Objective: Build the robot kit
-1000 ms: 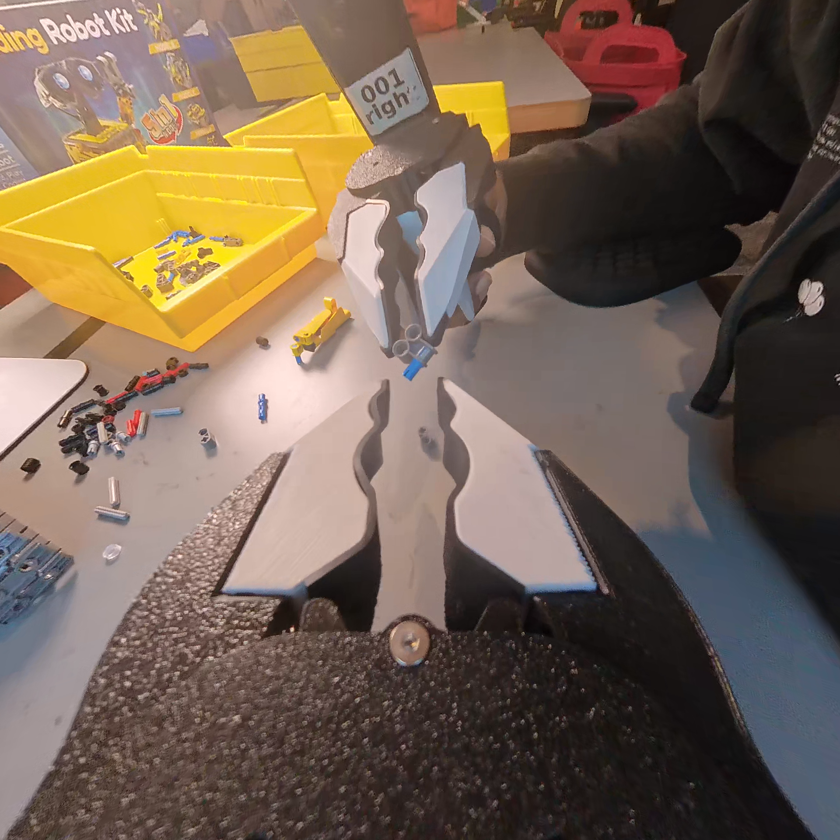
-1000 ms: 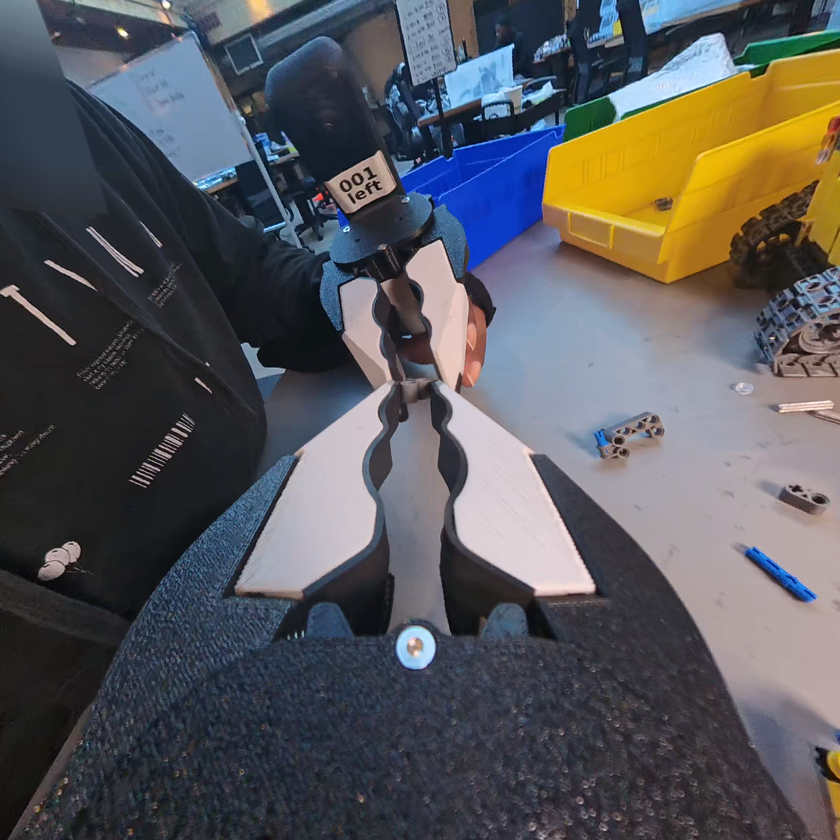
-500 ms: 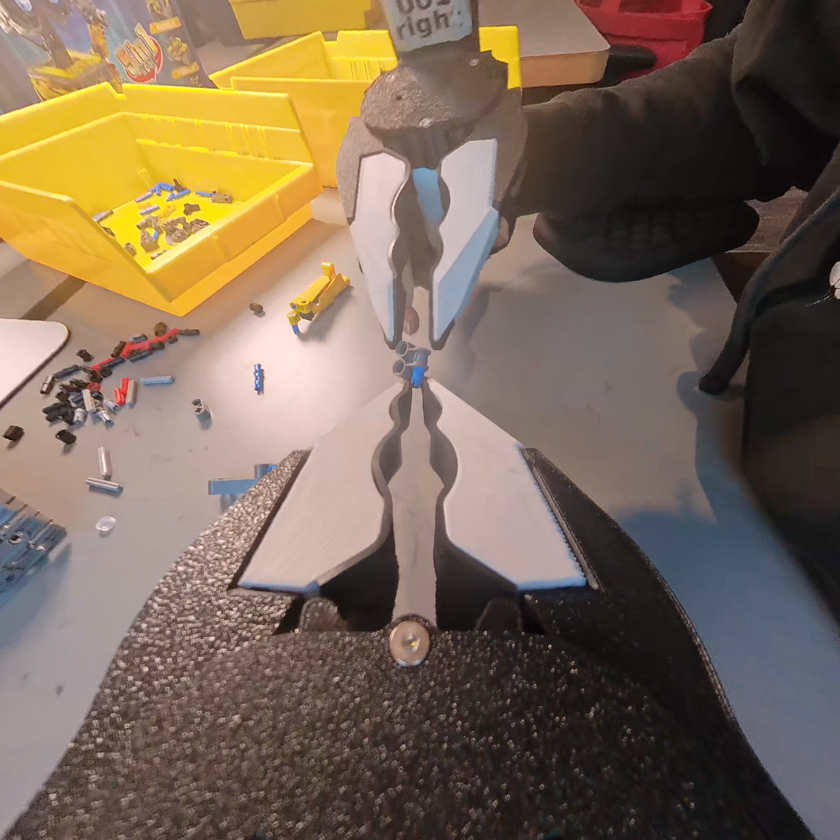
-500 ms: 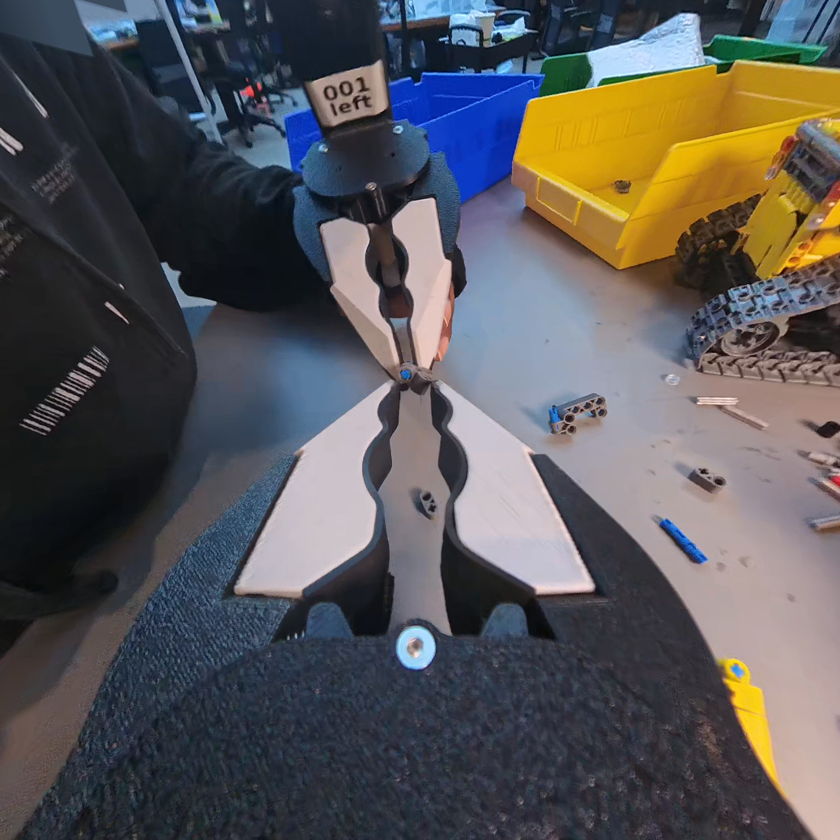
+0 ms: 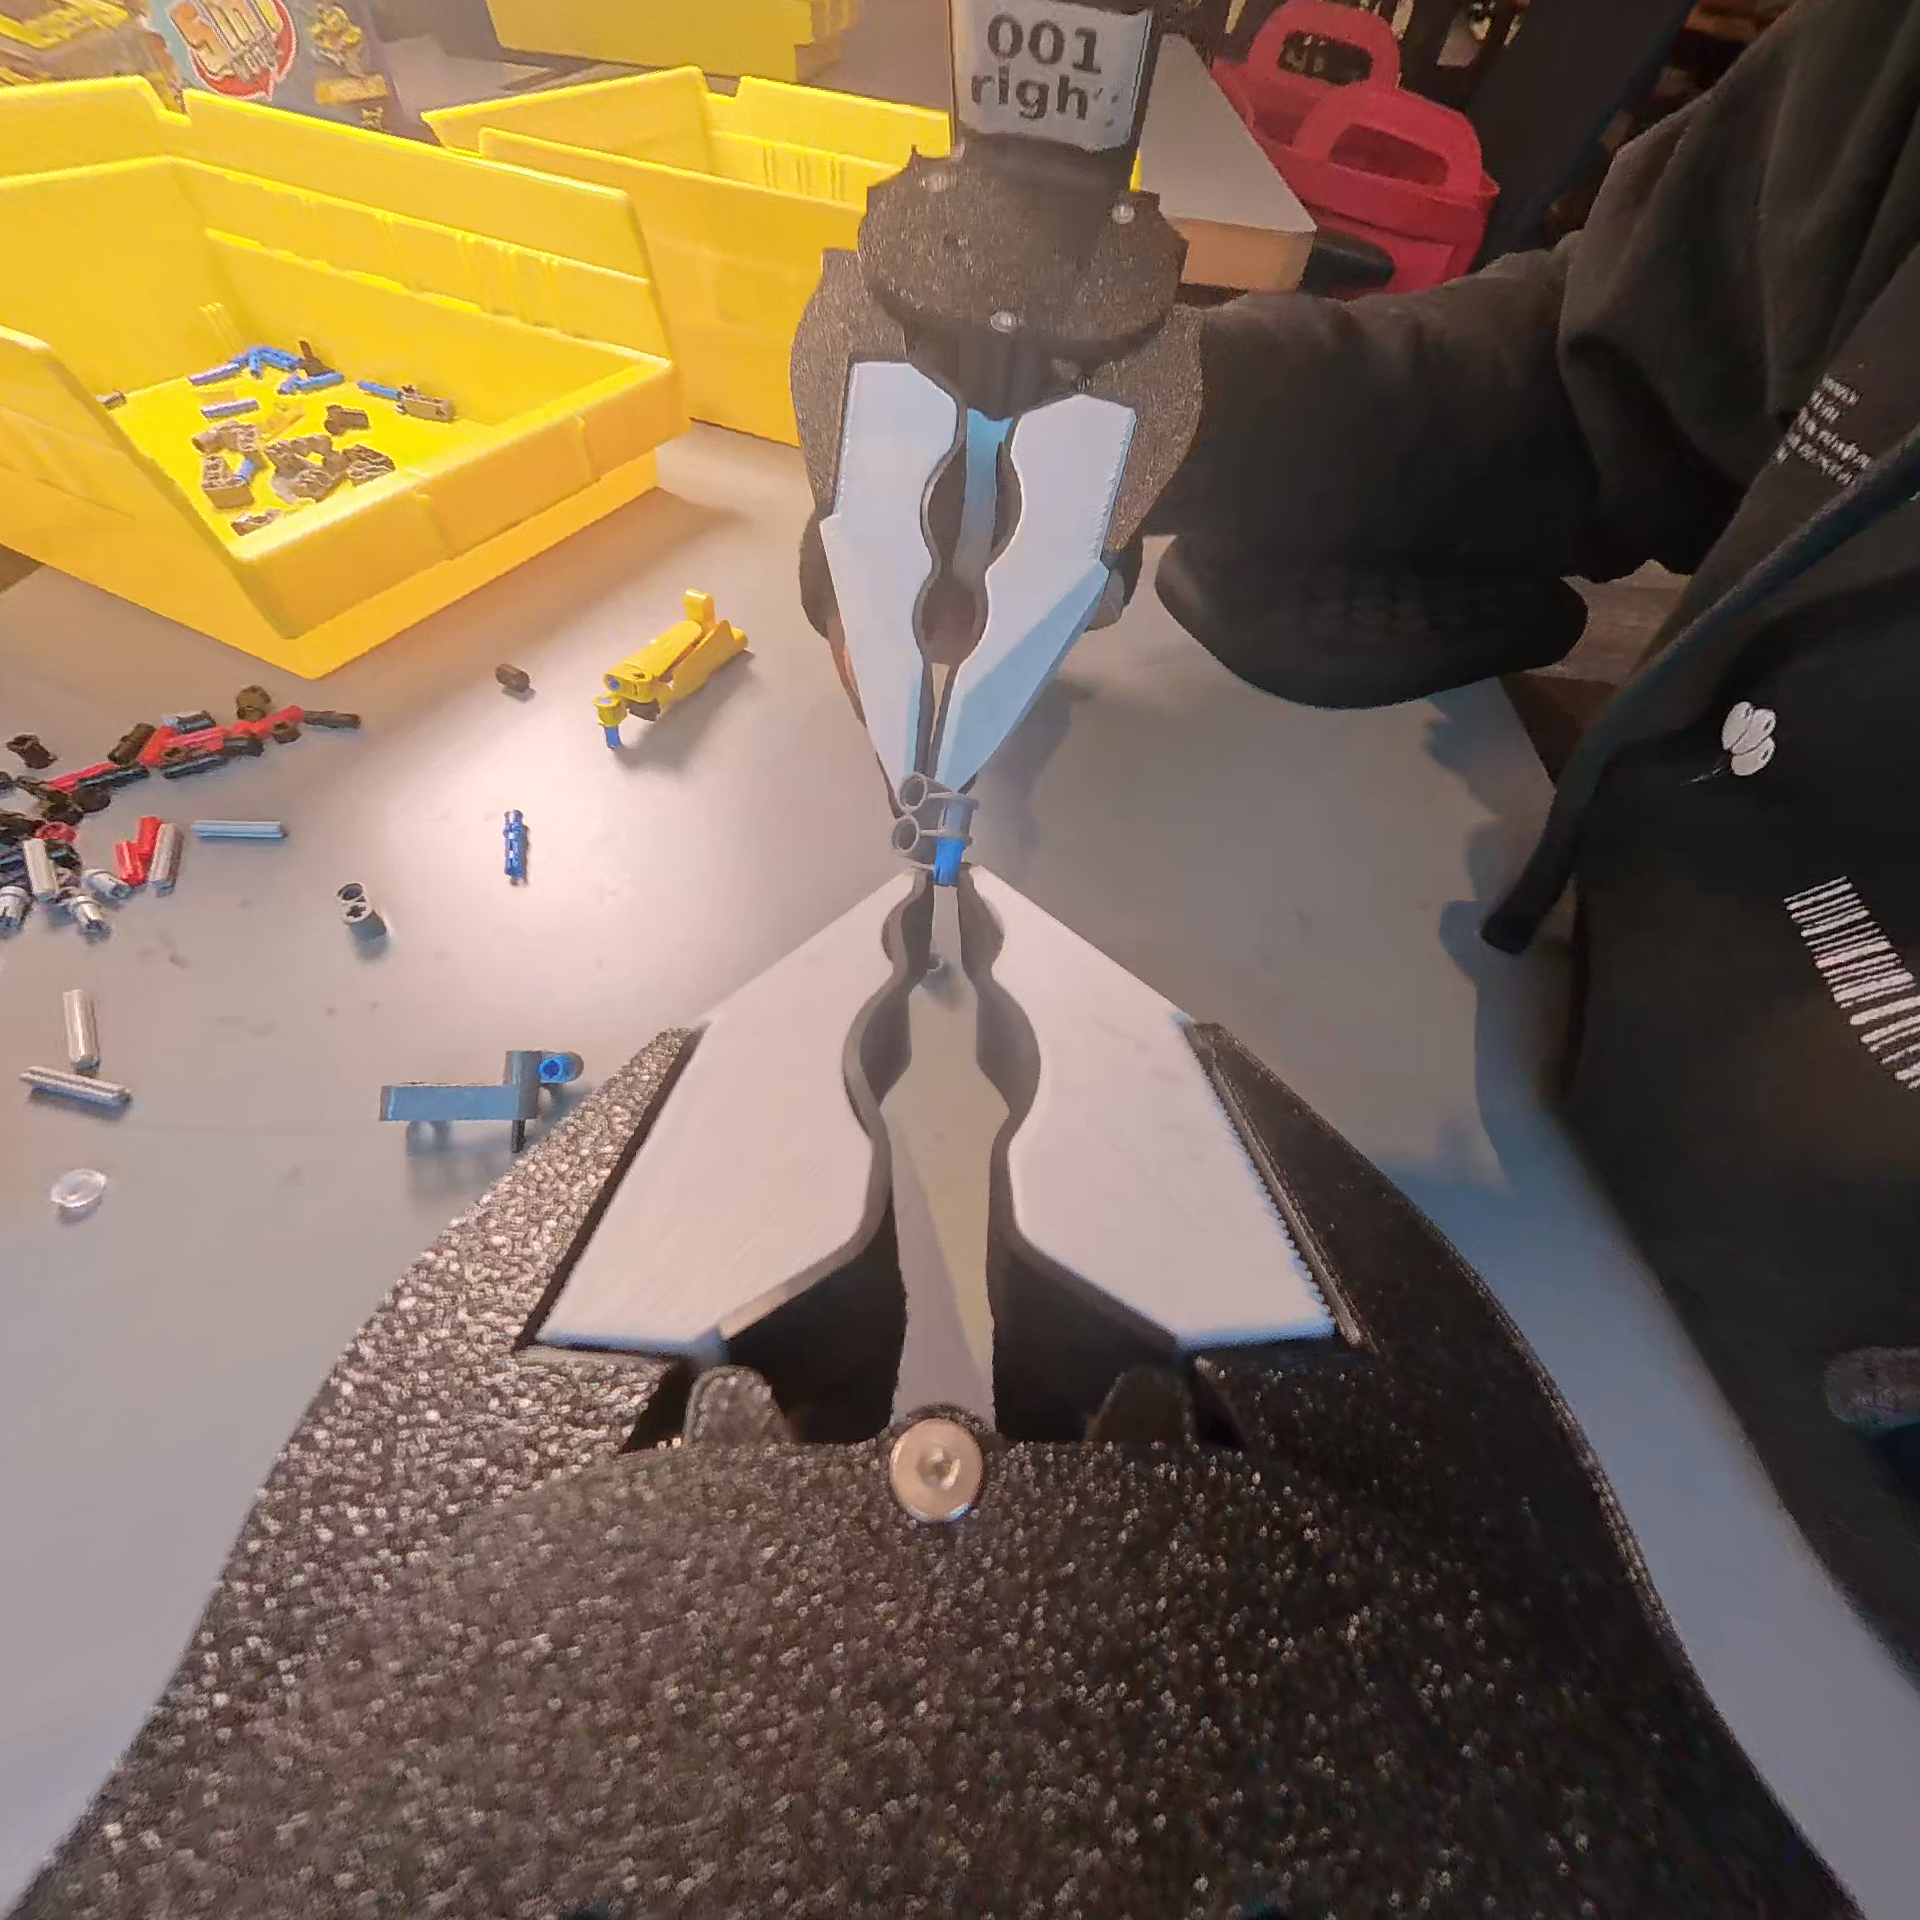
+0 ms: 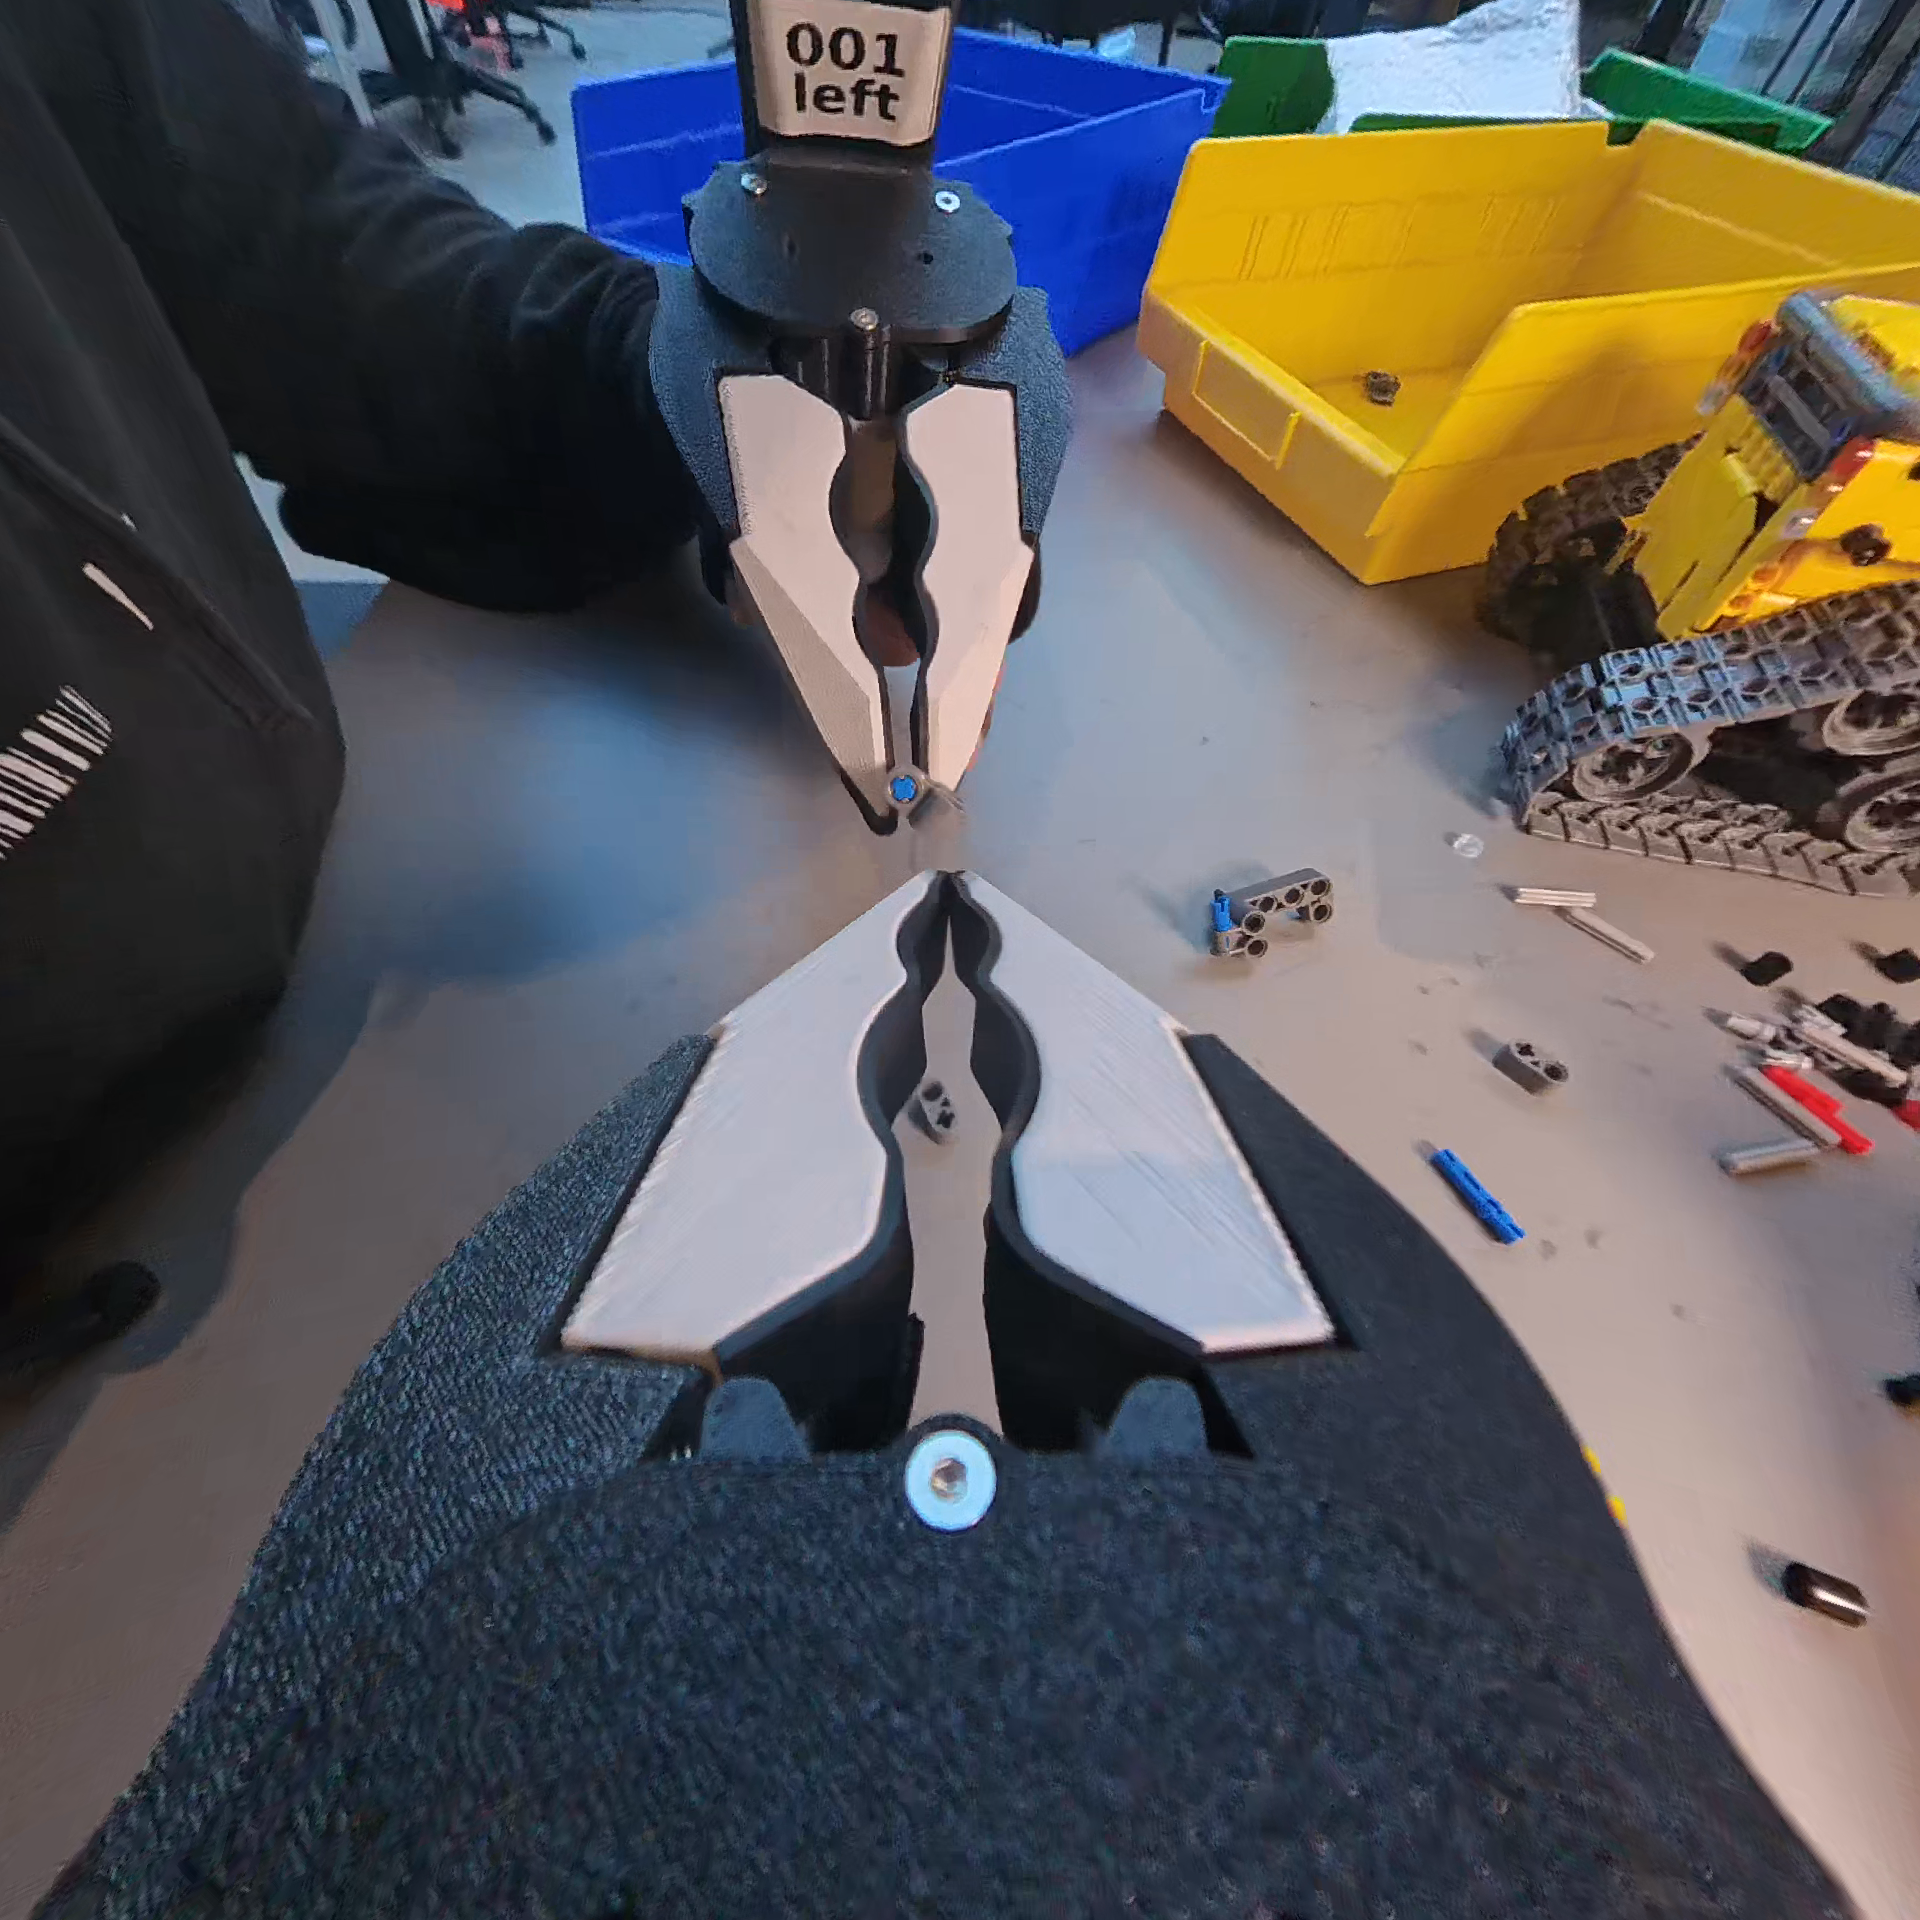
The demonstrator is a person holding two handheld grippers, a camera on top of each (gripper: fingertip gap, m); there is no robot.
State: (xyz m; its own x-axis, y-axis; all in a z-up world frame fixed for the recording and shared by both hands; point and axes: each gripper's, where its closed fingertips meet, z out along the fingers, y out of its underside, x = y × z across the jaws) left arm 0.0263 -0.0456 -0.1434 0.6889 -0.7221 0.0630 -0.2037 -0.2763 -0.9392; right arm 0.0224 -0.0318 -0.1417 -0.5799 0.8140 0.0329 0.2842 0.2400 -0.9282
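Left wrist view: left gripper (image 5: 935, 883) fingers pinch grey-blue connector (image 5: 933, 826); right gripper (image 5: 928, 781) fingers closed against it.

Bare grey table between the two grippers, clutter to the sides

The left gripper (image 5: 935, 883) and right gripper (image 6: 948, 878) meet tip to tip over open table (image 5: 1195, 831), where only one small grey piece (image 6: 933, 1107) lies. Beside them loose pins and connectors (image 5: 114, 821), a yellow assembly (image 5: 670, 665) and a grey beam (image 6: 1273, 914) dot the surface. Yellow bins (image 5: 343, 343) and a tracked yellow model (image 6: 1756, 665) wall the far edge; the person's dark sleeve (image 5: 1455, 468) closes the near side.
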